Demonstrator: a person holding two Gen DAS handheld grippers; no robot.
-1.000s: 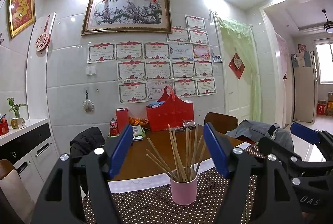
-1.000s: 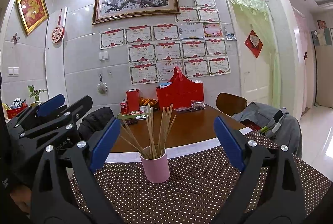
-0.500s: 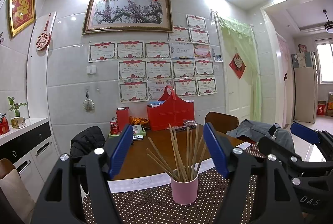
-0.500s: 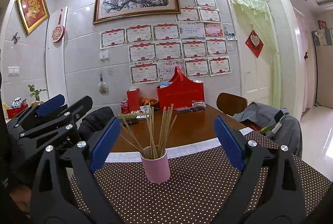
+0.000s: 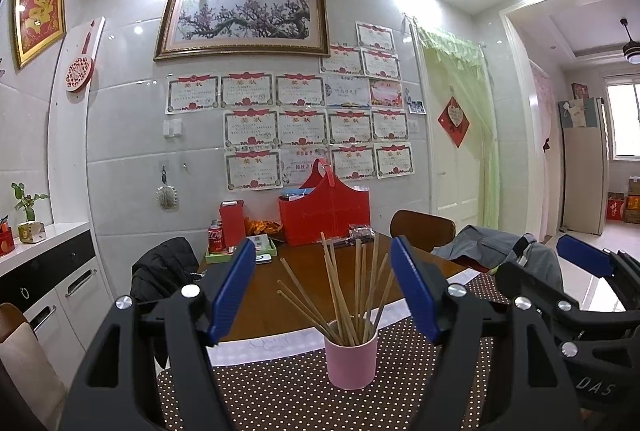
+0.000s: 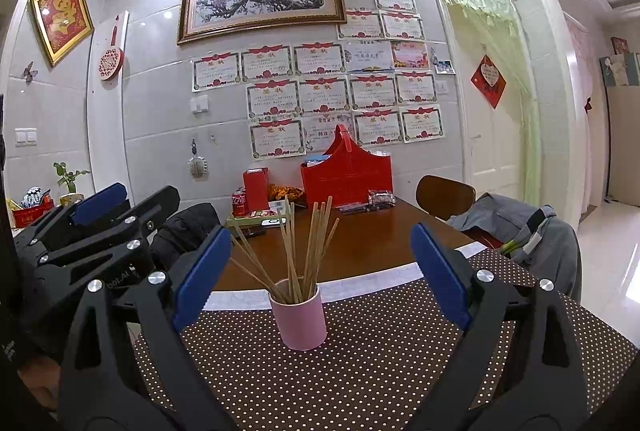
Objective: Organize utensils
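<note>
A pink cup stands upright on the brown dotted mat, with several wooden chopsticks fanning out of it. My left gripper is open, held level in front of the cup with nothing between its blue pads. My right gripper is open too, also facing the cup and empty. Each gripper shows at the edge of the other's view, the right gripper at right, the left gripper at left.
Beyond the mat lies bare wooden table. At its far end stand a red basket, a red box, a soda can and a green tray. Chairs draped with a grey jacket and a black jacket flank the table.
Both views have barely shifted; the cup and chopsticks stay put and both grippers remain open.
</note>
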